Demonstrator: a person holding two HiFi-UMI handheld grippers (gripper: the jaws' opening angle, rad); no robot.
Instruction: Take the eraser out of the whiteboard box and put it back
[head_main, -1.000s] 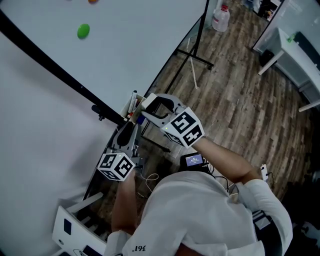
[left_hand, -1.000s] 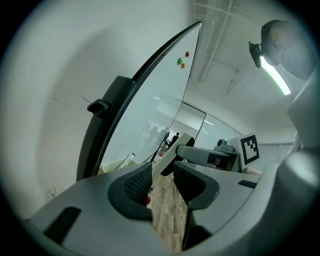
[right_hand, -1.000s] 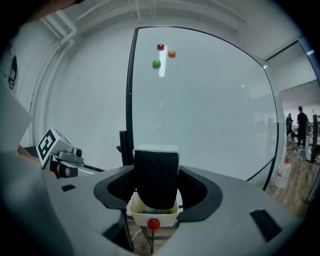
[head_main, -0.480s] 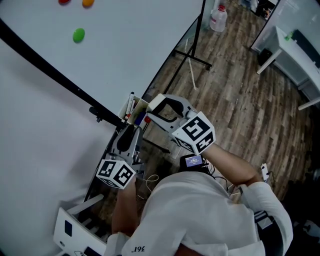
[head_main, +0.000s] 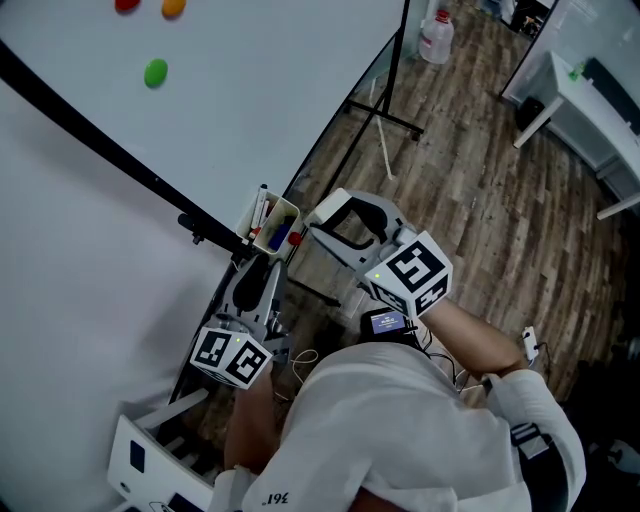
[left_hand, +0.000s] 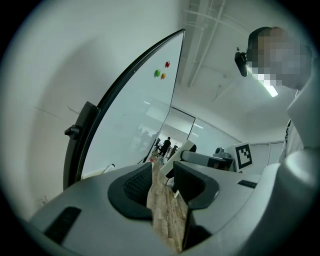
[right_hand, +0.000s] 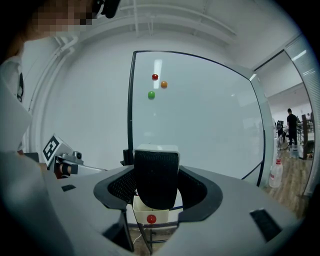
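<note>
In the head view, the small cream open-topped whiteboard box (head_main: 283, 213) hangs at the lower edge of the large white whiteboard (head_main: 250, 90). The right gripper (head_main: 318, 222) is just beside it and the left gripper (head_main: 258, 272) is lower down. In the left gripper view, the left gripper (left_hand: 162, 175) has its jaws slightly apart with only floor between them. In the right gripper view, the right gripper (right_hand: 156, 182) has its jaws clamped on the black felt eraser with a white back (right_hand: 156, 172), held out of the box (right_hand: 165, 217). On the return, the eraser could snag the rim or the red-capped marker (right_hand: 151, 218) and slip to the floor.
</note>
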